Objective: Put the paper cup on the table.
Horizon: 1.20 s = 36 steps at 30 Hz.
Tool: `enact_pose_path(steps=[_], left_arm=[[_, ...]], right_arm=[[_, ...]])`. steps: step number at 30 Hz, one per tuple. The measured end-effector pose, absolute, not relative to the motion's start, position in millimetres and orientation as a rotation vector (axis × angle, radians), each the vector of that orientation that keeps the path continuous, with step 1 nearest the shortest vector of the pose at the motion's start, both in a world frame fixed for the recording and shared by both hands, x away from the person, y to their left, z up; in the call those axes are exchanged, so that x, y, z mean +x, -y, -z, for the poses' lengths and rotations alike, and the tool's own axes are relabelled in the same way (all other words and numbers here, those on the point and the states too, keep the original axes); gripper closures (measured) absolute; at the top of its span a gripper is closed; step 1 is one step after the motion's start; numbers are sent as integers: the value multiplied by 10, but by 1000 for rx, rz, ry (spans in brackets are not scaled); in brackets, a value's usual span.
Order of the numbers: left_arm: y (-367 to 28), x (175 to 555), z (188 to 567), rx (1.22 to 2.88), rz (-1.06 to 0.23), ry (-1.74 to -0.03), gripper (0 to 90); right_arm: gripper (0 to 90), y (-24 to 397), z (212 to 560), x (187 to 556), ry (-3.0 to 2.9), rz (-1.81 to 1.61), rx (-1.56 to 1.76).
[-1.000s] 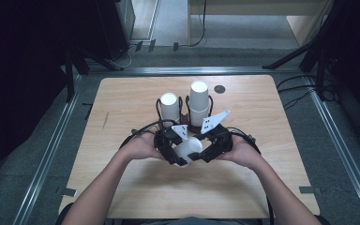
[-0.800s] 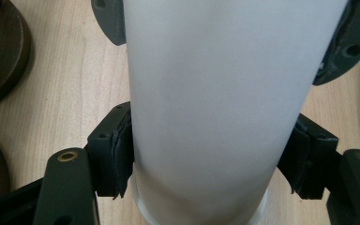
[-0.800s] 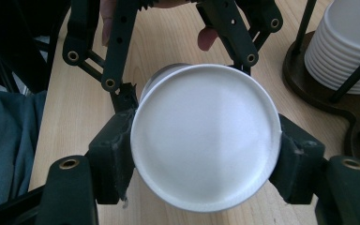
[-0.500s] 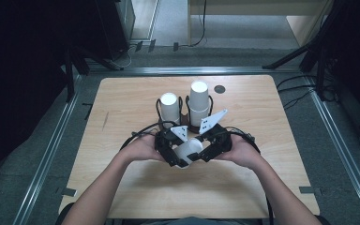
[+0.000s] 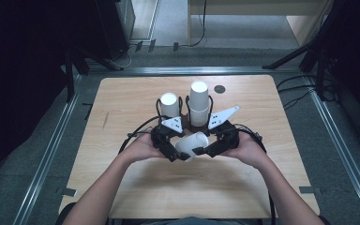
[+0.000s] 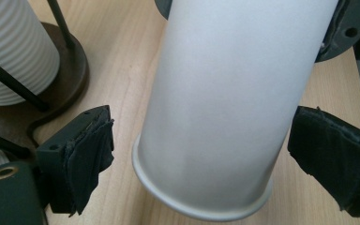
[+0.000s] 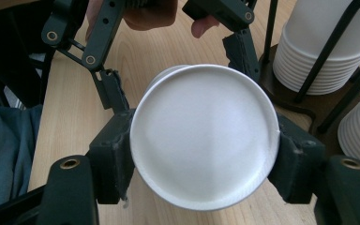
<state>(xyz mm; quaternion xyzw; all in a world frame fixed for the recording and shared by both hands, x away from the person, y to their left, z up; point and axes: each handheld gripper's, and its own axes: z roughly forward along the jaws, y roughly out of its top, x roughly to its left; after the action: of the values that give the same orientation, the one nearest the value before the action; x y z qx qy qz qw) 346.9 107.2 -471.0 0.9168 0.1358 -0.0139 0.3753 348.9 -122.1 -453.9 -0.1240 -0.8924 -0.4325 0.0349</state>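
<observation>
The room is dim, with a grey carpeted floor (image 5: 37,154) and dark stands around a pale wooden bench (image 5: 136,187) framed by metal rails (image 5: 51,154). Near the middle of the bench stands a dark brown round-based wire holder (image 5: 194,123) carrying two stacks of upturned white paper cups: a taller smooth stack (image 5: 198,101) and a shorter ribbed stack (image 5: 169,105). A small dark disc (image 5: 220,88) is set into the bench top further back. Just in front of the holder, above the bench, a plain white paper cup (image 5: 192,146) with a rolled rim lies on its side between the two grippers, its matt wall smooth and unmarked. The right gripper (image 7: 205,154) clamps the cup near its flat base, its padded jaws pressing on both sides after having just closed. The left gripper (image 6: 201,154) sits around the cup's rim end; its jaws have just been opening and now stand spread, pads clear of the wall on either side.
</observation>
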Motion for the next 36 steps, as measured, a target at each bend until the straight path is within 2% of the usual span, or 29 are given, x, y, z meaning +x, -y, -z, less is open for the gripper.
enact_pose_path(steps=[16, 21, 27, 31, 33, 36], left_arm=[[-1066, 3419, 4744, 2266, 56, -350, 90], [-1116, 3428, 4721, 2218, 50, -356, 155], [-1122, 3400, 4685, 2241, 23, -303, 233], [-1131, 3398, 4675, 2245, 43, -297, 250], [-1173, 3403, 4646, 2253, 51, -300, 295], [-1199, 3415, 4617, 2281, 47, -306, 295]], right_arm=[[331, 1257, 4433, 3481, 2650, 1461, -388], [332, 1297, 4404, 3489, 2617, 1505, -390], [337, 1299, 4400, 3489, 2608, 1494, -393], [334, 1293, 4400, 3485, 2608, 1488, -381], [248, 1287, 4396, 3473, 2641, 1479, -394], [248, 1300, 4403, 3471, 2662, 1472, -388]])
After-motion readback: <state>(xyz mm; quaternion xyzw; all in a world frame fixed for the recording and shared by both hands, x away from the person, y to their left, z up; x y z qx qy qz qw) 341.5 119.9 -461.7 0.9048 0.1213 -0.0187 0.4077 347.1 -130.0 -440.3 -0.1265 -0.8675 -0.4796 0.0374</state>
